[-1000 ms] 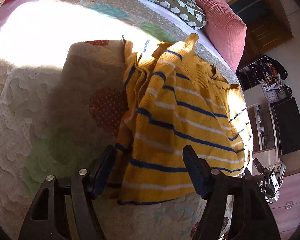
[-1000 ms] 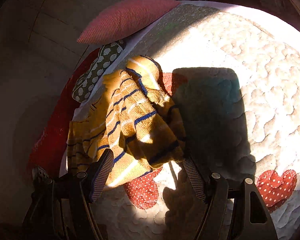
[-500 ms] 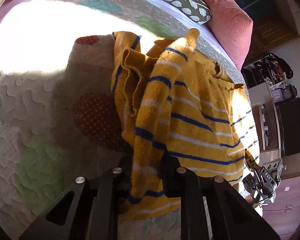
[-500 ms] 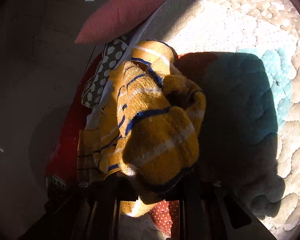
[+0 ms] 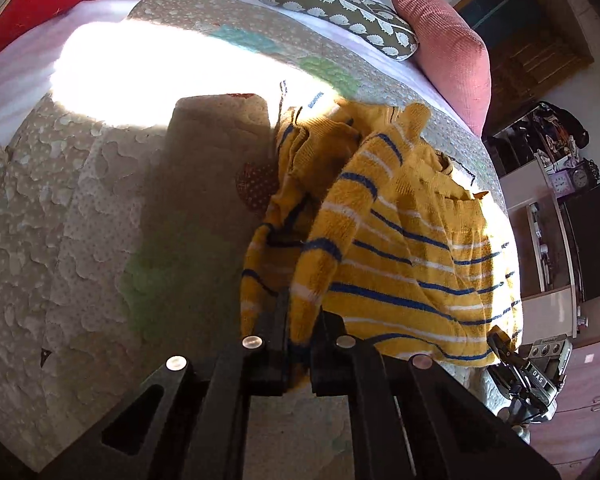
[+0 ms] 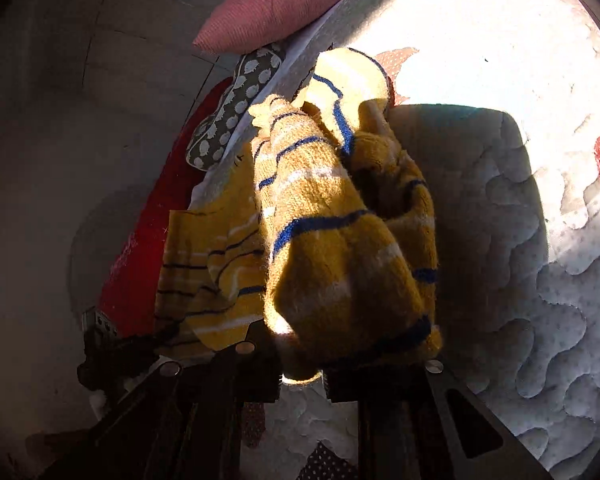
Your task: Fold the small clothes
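Left wrist view: left gripper [image 5: 300, 344] pinches sweater [image 5: 400, 248] on quilt [image 5: 100, 220]. Right gripper [image 6: 300, 364] clenches the sweater's bunched part, which hides its fingertips.

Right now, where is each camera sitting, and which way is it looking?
Left wrist: sits on the left gripper, looking along its fingers across the quilt toward the pillows; its jaws pinch the yellow striped sweater.
Right wrist: sits on the right gripper, looking over the quilt toward the pink pillow; its jaws clamp a sweater bunch.
Both show the sweater, quilt and pink pillow.
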`<state>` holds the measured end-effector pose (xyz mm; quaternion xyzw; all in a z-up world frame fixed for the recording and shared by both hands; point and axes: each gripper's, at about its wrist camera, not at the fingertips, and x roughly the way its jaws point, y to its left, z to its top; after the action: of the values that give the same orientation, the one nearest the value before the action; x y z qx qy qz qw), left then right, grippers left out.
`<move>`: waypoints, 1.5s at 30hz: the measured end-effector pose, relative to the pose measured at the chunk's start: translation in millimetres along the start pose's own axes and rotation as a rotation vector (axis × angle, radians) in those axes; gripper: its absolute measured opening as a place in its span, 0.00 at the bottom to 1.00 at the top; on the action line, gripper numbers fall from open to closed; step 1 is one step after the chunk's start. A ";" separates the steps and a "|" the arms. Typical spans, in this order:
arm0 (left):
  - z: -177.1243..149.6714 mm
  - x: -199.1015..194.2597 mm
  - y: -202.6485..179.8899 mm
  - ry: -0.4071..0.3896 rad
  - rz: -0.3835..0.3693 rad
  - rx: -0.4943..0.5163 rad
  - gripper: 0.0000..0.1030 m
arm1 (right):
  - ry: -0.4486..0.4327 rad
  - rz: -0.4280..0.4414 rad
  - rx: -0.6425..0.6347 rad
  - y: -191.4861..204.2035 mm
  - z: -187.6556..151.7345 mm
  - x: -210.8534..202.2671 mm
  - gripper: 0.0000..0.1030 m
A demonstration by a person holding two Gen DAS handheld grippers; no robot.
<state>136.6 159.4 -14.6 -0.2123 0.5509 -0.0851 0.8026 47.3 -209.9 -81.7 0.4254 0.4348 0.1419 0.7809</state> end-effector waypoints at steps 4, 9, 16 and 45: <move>-18.6 -27.6 -7.0 -0.084 0.030 0.036 0.07 | -0.113 0.009 0.088 -24.5 -3.2 -34.6 0.20; -31.8 -56.8 -1.2 -0.168 0.046 -0.002 0.34 | -0.297 -0.099 0.101 -34.8 -4.3 -95.5 0.30; -70.7 -83.4 -6.1 -0.224 0.038 -0.002 0.39 | -0.225 -0.025 0.153 -37.9 -9.0 -77.5 0.41; -115.3 -113.1 45.4 -0.363 0.339 -0.005 0.56 | 0.105 -0.144 -0.332 162.9 -5.7 103.5 0.35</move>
<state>-16.8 213.5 26.7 -0.1308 0.4258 0.0916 0.8906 127.1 -48.1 -12.7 0.2505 0.4746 0.1776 0.8249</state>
